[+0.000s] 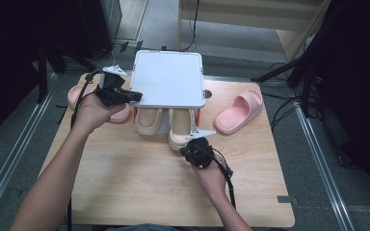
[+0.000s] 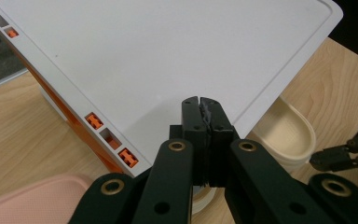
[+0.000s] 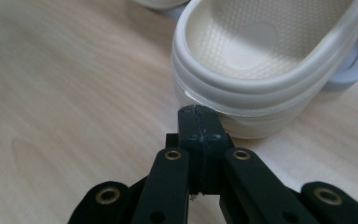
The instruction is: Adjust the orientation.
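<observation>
Now both tongs are pressed together, empty: left tongs (image 2: 200, 103) rest over the white lid (image 2: 168, 60), right tongs (image 3: 196, 113) just before a cream slipper (image 3: 261, 70).

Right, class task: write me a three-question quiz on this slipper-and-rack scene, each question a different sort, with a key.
1. True or false: the right gripper is shut, its tips at the heel of a cream slipper.
2. Multiple choice: the left gripper lies over A) the pink slipper at the right, B) the corner of the white rack top, C) bare table.
3. How many cream slippers sit under the rack top in the high view?

Key: 1 true; 2 B; 3 two, side by side, heels toward the person.
</observation>
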Tool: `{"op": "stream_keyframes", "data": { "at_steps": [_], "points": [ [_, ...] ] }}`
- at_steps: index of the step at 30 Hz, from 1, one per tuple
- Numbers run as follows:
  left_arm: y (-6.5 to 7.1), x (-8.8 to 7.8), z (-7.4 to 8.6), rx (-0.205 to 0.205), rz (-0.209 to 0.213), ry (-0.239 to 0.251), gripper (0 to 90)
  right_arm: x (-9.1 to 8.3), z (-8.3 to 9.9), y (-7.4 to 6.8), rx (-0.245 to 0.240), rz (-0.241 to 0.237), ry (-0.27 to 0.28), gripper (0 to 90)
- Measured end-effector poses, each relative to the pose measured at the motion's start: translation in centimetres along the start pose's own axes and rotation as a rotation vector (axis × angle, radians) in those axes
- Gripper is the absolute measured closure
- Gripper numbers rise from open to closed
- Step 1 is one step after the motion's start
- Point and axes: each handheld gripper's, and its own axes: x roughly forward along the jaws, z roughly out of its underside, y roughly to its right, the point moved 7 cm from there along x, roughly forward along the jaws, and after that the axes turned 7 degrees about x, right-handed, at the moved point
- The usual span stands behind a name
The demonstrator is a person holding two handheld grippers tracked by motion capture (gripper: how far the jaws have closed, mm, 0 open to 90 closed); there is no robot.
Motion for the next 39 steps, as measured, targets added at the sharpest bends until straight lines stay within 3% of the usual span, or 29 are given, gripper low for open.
{"op": "stream_keyframes", "data": {
  "at_steps": [6,11,16,19,24,25,28,33,34,39],
  "points": [
    [0.0,0.0,0.0,0.002,-0.001,0.001,89.4,1.1,-1.5,0.9,0.011,0.021,0.020,90.0],
    [0.0,0.0,0.0,0.006,-0.003,0.000,89.4,1.8,-2.2,1.4,0.050,0.019,0.035,90.0],
    [0.0,0.0,0.0,0.005,-0.001,0.003,89.3,2.6,-3.0,1.7,0.046,0.020,0.050,90.0],
    [0.0,0.0,0.0,0.022,-0.009,0.003,89.3,2.8,-3.2,2.0,0.054,0.013,0.055,90.0],
    [0.0,-0.1,0.0,0.017,-0.001,0.004,88.8,2.8,-3.0,2.3,0.069,0.003,0.050,85.6],
    [0.0,-0.1,0.0,0.000,0.008,0.008,87.8,2.4,-2.7,2.2,0.089,-0.026,0.050,83.3],
    [0.2,-0.2,-0.1,-0.007,0.018,0.001,79.5,1.1,-2.6,1.9,0.083,-0.054,0.058,76.8],
    [0.3,-0.9,-0.4,-0.032,0.022,0.022,61.1,-1.6,-2.2,1.5,0.031,-0.103,0.079,58.3],
    [0.3,-0.9,-0.4,-0.032,0.022,0.022,57.4,-2.3,-2.1,1.3,0.010,-0.132,0.097,53.5],
    [-0.1,-2.7,-0.6,-0.048,-0.020,0.064,43.5,-4.6,-1.4,1.1,-0.018,-0.224,0.142,41.0]
  ]
}}
